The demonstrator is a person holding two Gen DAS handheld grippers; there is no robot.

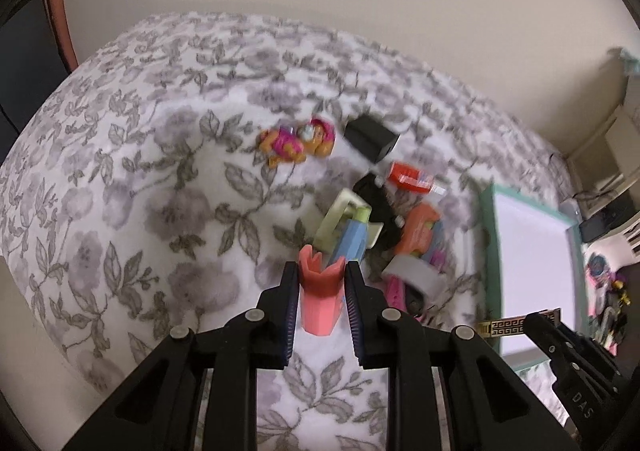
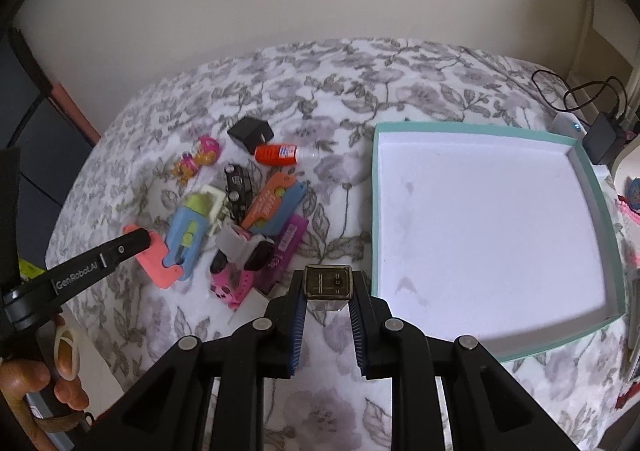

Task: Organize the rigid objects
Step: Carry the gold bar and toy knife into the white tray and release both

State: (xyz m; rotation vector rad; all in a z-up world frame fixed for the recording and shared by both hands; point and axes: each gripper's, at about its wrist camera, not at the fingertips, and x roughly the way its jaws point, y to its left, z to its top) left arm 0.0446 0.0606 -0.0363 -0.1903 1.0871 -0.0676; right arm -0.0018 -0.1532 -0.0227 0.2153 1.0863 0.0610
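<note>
Right gripper (image 2: 328,291): closed on a small dark box (image 2: 328,282) with a gold-patterned top, clamped between both jaws and held above the bed (image 2: 240,99).
Left gripper (image 1: 323,283): closed on a coral plastic piece (image 1: 321,301), long axis running along the fingers, notched end pointing away.
Key relation: the tray (image 2: 600,187) lies just ahead and to the right of the right gripper, its near-left rim almost beside the box; the right gripper is clearly nearer to it than the left.
Judged next move: a short carry rightward over the rim, then release.
Pile (image 2: 244,219): the remaining toys lie in a cluster on the bed left of the tray, with the orange bottle (image 2: 280,154) and black cube (image 2: 251,133) at its far edge.
View difference: the right wrist shows the whole tray, white inside and with nothing in it; the left wrist shows only a blurred part of the tray, but gives the coral piece's shape and grip, which the right wrist partly hides.
</note>
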